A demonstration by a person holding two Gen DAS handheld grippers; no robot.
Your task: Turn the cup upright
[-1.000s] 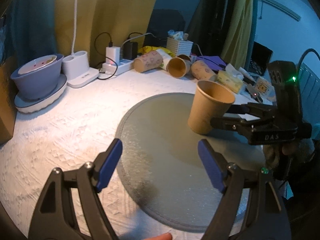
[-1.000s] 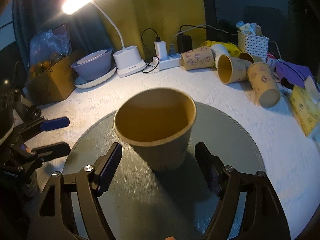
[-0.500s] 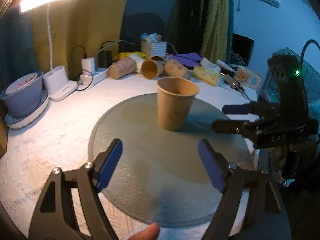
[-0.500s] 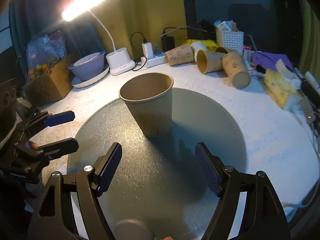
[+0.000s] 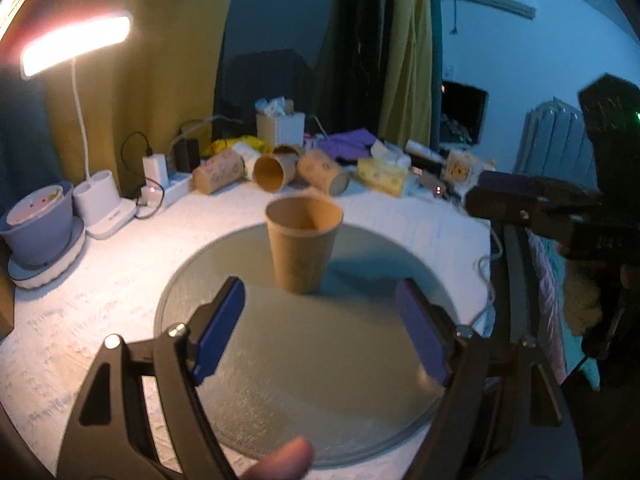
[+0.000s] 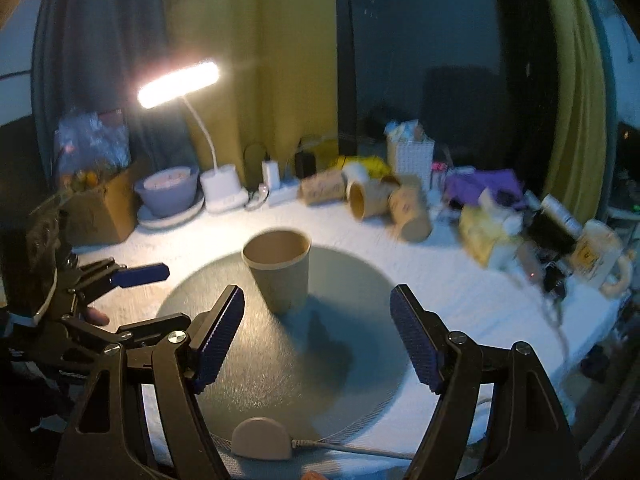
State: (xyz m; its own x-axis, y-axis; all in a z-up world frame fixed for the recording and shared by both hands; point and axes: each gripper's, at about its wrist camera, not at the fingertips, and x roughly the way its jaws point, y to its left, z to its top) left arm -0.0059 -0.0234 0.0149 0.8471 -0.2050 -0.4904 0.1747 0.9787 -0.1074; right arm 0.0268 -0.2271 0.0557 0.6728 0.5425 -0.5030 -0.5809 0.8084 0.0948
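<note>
A plain brown paper cup (image 5: pixel 303 247) stands upright, mouth up, on a round grey mat (image 5: pixel 320 380). It also shows in the right wrist view (image 6: pixel 280 270) on the same mat (image 6: pixel 280 368). My left gripper (image 5: pixel 320 328) is open and empty, a short way in front of the cup. My right gripper (image 6: pixel 318 334) is open and empty, also back from the cup. In the left wrist view the right gripper (image 5: pixel 532 204) shows at the right edge. In the right wrist view the left gripper (image 6: pixel 132 276) shows at the left.
Several patterned paper cups (image 5: pixel 276 174) lie on their sides at the back of the white table. A lit desk lamp (image 5: pixel 76 46), a purple bowl (image 5: pixel 38 220), a power strip (image 5: pixel 168 188) and a tissue pack (image 5: pixel 382 174) stand around the back. A cardboard box (image 6: pixel 104 208) sits at the left.
Both grippers have drawn back and risen away from the cup, which stands alone on the mat. The right gripper, close around the cup a second ago, is now well clear.
</note>
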